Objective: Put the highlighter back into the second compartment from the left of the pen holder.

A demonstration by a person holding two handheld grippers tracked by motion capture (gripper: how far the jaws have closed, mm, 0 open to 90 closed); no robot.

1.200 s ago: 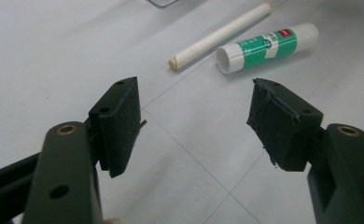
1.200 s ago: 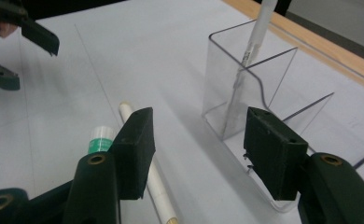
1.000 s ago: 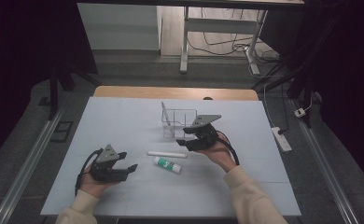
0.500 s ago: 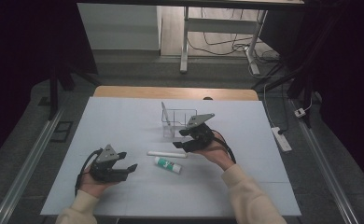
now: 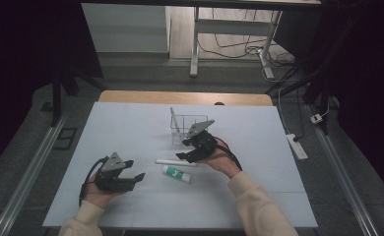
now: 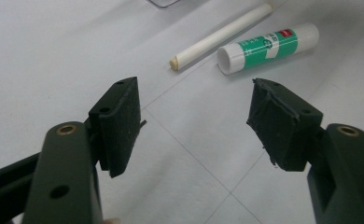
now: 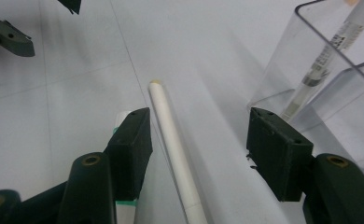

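A white stick lies on the white table, with a green-and-white glue stick just in front of it. My right gripper hovers over the stick's right end. Its jaws have just been opening, and in the right gripper view they straddle the white stick without touching it. The glue stick peeks out behind one jaw. My left gripper rests open at the front left. In the left gripper view its jaws hold nothing and point toward the white stick and the glue stick.
A clear plastic holder stands just behind my right gripper with a pen leaning in it. In the right gripper view the holder's wall is close beside one jaw. A power strip lies on the floor to the right.
My right gripper has moved left and slightly down, from beside the holder to over the white stick. The left gripper has stayed where it was.
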